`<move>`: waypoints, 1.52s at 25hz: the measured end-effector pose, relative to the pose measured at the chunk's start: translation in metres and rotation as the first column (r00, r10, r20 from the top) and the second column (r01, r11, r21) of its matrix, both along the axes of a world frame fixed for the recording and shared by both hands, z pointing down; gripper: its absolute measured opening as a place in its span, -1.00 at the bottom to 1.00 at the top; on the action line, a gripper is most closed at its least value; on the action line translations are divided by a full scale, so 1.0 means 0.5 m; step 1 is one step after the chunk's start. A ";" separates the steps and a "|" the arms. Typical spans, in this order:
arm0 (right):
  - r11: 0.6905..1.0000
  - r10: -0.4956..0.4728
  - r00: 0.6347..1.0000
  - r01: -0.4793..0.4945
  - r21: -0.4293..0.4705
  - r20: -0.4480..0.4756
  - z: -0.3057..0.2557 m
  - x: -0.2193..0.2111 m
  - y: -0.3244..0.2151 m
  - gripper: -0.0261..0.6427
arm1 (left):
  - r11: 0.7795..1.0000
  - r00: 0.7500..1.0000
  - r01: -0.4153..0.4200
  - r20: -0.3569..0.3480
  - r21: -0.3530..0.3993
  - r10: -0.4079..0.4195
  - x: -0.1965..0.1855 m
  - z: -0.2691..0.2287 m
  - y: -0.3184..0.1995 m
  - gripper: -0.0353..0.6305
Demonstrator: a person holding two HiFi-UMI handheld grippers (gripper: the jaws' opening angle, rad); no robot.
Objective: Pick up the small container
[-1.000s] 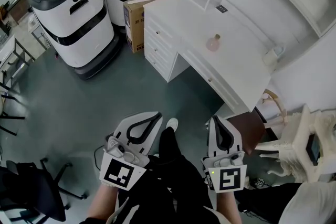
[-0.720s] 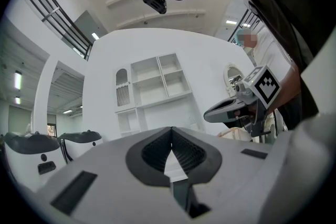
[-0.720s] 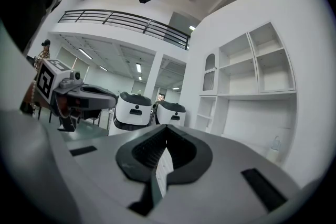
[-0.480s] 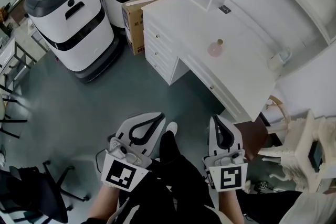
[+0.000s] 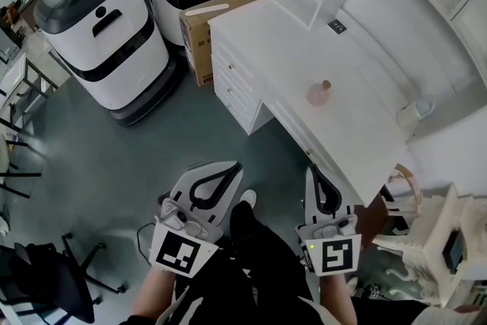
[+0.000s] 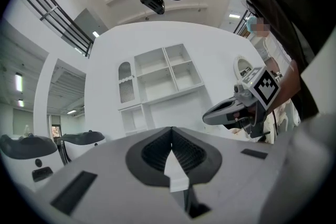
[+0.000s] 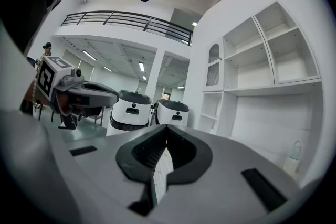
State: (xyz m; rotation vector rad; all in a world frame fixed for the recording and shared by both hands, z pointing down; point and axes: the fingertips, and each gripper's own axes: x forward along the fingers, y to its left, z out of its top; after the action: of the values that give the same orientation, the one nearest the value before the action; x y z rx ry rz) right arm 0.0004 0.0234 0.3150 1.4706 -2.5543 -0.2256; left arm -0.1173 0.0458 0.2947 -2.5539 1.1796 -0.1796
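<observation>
Head view: cardboard box (image 5: 202, 42) print illegible

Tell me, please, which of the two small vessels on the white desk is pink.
The small container out in the middle of the desk: pinkish with a tan top. The other, a whitish cup, stands by the back panel.

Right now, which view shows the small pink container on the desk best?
The head view: the small pink container stands in the open on the white desk. I cannot find it in either gripper view; both look toward the shelves.
</observation>
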 end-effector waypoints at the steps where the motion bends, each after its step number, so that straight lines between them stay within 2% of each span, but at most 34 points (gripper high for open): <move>1: 1.000 -0.005 1.000 0.005 0.003 0.002 -0.003 0.000 -0.018 -0.92 | 1.000 1.000 0.004 -0.002 0.000 -0.004 0.001 -0.002 -0.017 -0.89; 12: 0.998 -0.042 0.999 0.043 0.043 -0.012 -0.029 0.024 -0.204 -0.92 | 0.999 0.999 0.042 -0.022 0.034 -0.041 0.025 -0.027 -0.194 -0.89; 20: 0.998 -0.043 0.999 0.044 0.054 -0.012 -0.045 0.042 -0.291 -0.92 | 0.998 0.999 0.039 -0.023 0.050 -0.038 0.048 -0.042 -0.278 -0.89; 29: 0.998 0.040 0.999 -0.039 0.046 -0.006 -0.036 0.108 -0.309 -0.92 | 0.998 0.998 -0.051 -0.018 0.034 0.052 0.114 -0.038 -0.325 -0.89; 38: 0.989 0.145 0.989 -0.145 0.024 0.014 -0.022 0.191 -0.295 -0.92 | 0.987 0.987 -0.161 0.004 0.021 0.161 0.197 -0.041 -0.337 -0.89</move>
State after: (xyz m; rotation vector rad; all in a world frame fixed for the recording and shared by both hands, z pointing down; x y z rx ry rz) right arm 0.0956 -0.1239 0.3041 1.6635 -2.4479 -0.2288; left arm -0.0189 -0.1229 0.2740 -2.6149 0.9633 -0.1317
